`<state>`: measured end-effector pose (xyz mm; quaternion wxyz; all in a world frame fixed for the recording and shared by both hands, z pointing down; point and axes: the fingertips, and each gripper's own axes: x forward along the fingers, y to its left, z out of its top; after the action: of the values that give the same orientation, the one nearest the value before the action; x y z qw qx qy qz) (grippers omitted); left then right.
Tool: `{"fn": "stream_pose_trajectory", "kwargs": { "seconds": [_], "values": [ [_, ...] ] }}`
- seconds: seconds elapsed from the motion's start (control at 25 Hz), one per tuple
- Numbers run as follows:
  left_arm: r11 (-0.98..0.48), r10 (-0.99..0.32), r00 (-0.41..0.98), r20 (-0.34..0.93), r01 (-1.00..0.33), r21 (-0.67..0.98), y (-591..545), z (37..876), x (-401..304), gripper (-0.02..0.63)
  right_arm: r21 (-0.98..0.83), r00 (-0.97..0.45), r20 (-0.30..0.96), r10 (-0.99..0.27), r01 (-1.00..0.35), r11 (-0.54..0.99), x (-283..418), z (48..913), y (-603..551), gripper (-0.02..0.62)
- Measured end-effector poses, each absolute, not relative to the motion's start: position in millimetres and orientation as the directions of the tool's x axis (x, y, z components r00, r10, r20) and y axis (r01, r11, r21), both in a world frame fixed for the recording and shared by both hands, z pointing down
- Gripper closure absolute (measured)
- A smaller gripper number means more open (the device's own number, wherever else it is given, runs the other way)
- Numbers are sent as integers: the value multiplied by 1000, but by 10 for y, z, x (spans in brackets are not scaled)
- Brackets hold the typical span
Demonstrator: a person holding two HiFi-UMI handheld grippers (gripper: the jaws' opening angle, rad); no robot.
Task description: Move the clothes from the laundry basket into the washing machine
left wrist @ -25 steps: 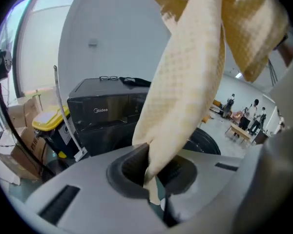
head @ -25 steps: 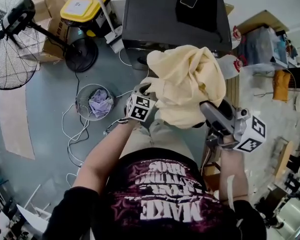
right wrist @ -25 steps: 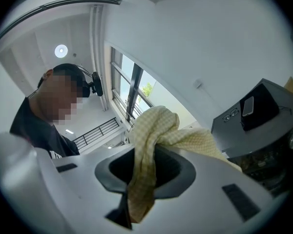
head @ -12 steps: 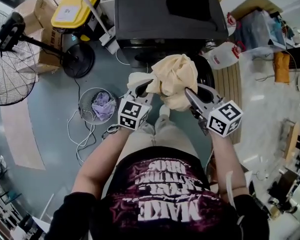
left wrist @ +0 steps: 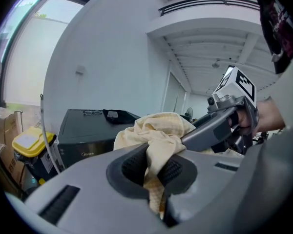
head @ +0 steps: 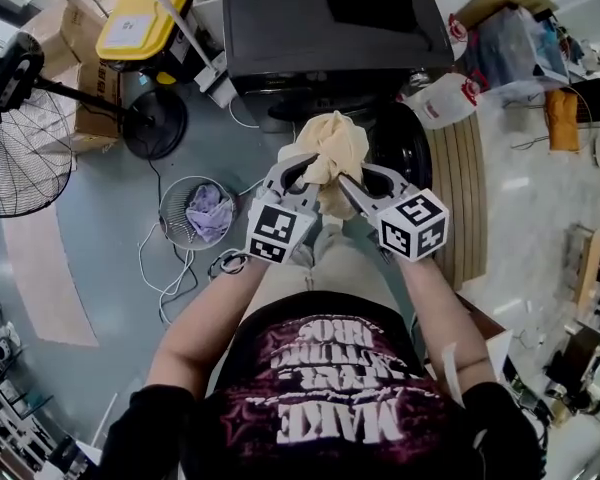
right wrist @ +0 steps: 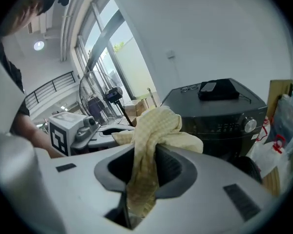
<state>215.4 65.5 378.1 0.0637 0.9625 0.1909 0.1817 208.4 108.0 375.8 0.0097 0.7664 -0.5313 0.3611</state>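
Live: my left gripper (head: pixel 302 171) and right gripper (head: pixel 348 181) both have fingers clamped on the crumpled, checked pale-yellow cloth (head: pixel 330 138) (soft, bunched) before the boxy black washing machine (head: pixel 280 18).

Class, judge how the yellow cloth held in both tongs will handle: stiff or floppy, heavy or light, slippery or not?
Probably floppy: the cloth bunches and droops between the left tongs and right tongs. Likely light: two small pinches carry it all. Its woven, checked surface probably grips the ribbed pads.
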Motion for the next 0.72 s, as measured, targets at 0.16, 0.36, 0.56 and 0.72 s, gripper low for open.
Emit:
{"fn": "stream_pose_trajectory", "kwargs": {
  "seconds": [0.16, 0.36, 0.56, 0.72],
  "values": [
    [-923, 386, 855, 348, 358, 144, 730, 3843, 2118, 594, -532, 110, 485, -868, -750, -392, 1951, 3742, 996, 403],
    [-918, 385, 847, 366, 394, 55, 876, 3964, 2020, 594, -605, 97, 455, -885, -696, -387, 1866, 3786, 979, 289],
    [-917, 379, 835, 399, 397, 39, 1016, 4127, 2071, 594, -609, 110, 510, -853, -655, -448, 1939, 3987, 1088, 338],
    [-896, 402, 805, 436, 445, 4, 1144, 4243, 2131, 594, -625, 109, 524, -845, -624, -469, 2060, 4119, 1218, 407]
  ]
}}
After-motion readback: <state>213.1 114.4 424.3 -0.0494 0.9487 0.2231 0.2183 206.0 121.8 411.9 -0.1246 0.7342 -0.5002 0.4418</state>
